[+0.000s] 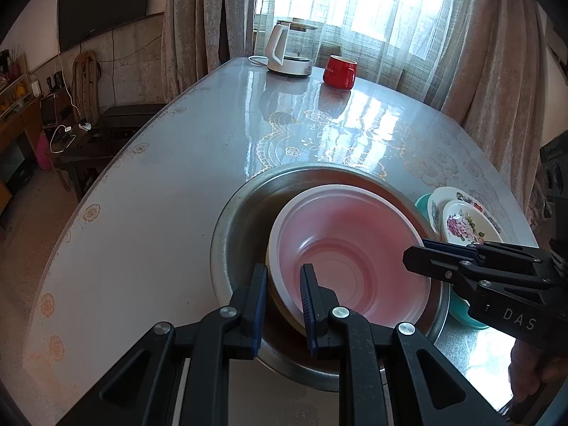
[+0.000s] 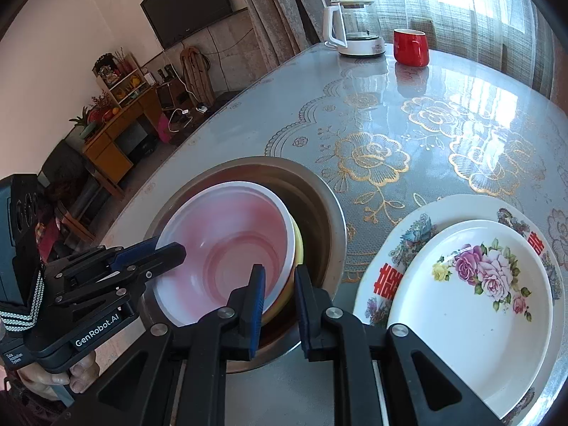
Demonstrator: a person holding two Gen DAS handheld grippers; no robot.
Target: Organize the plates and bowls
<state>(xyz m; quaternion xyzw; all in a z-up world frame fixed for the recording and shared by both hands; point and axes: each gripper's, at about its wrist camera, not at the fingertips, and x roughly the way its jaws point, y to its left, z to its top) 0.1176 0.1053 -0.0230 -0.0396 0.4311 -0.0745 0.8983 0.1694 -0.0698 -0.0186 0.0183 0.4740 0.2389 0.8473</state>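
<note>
Pink bowl [image 1: 355,248], nested in steel basin [image 1: 241,220]; opposite rims clamped by left gripper [image 1: 284,273] and right gripper [image 2: 280,273]; plates [image 2: 461,301] alongside.

Home living and dining room.
Beyond the jaws, a table [image 2: 408,135] under a flowered plastic cover, with a kettle [image 2: 355,28] and red mug [image 2: 410,47] at its far end before a curtained window [image 1: 355,7]. Off to the left of the jaws, a wall TV [image 2: 191,3], a wooden cabinet [image 2: 117,135] and shelves of ornaments [image 2: 117,74].
</note>
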